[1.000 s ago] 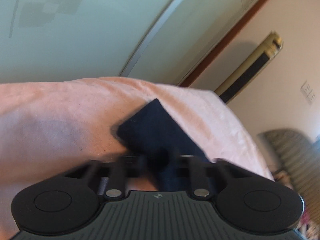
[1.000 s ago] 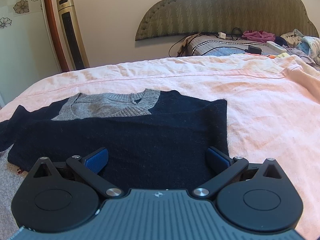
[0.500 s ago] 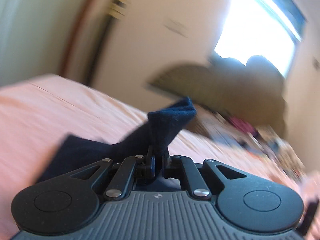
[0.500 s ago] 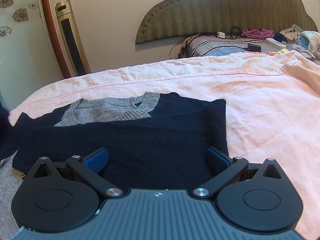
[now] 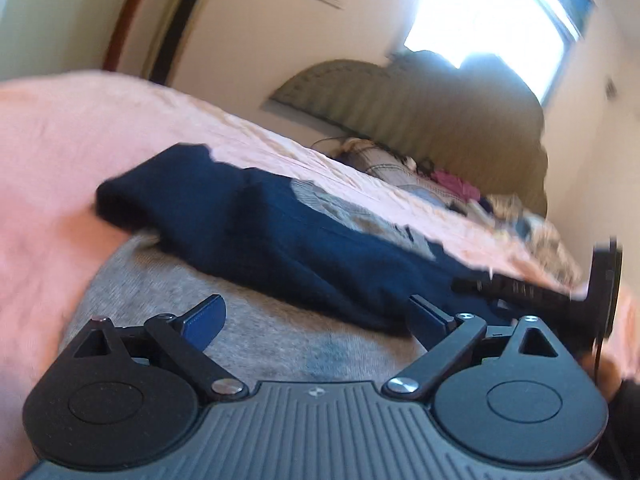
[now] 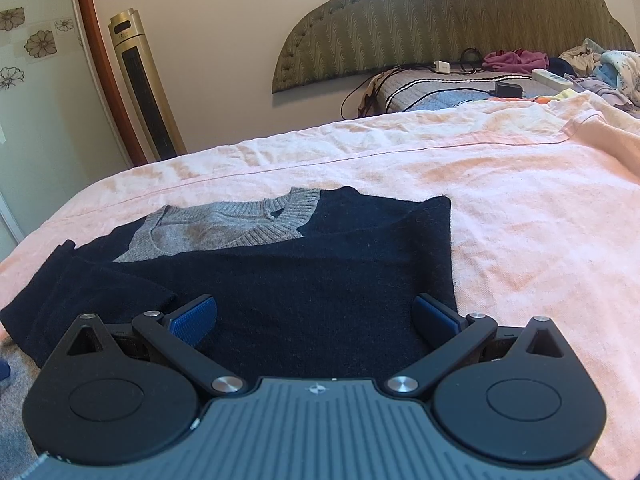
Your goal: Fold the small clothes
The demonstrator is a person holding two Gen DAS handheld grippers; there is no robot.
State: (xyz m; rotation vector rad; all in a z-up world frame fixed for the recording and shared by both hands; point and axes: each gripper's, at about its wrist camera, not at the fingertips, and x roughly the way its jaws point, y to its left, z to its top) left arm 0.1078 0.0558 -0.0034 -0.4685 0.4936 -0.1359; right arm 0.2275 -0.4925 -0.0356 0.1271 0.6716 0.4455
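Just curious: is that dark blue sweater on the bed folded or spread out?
Partly folded: the sweater has its sleeve laid across its body.

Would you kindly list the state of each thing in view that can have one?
Navy sweater: lying flat on the bed, both sleeves folded in, grey collar showing.
Left sleeve: released, lying across the body, slightly bunched.
Left tool: jaws opening, nothing between them.
Right tool: open, over the sweater's hem, gripping nothing.
Pink sheet: spread, lightly wrinkled.
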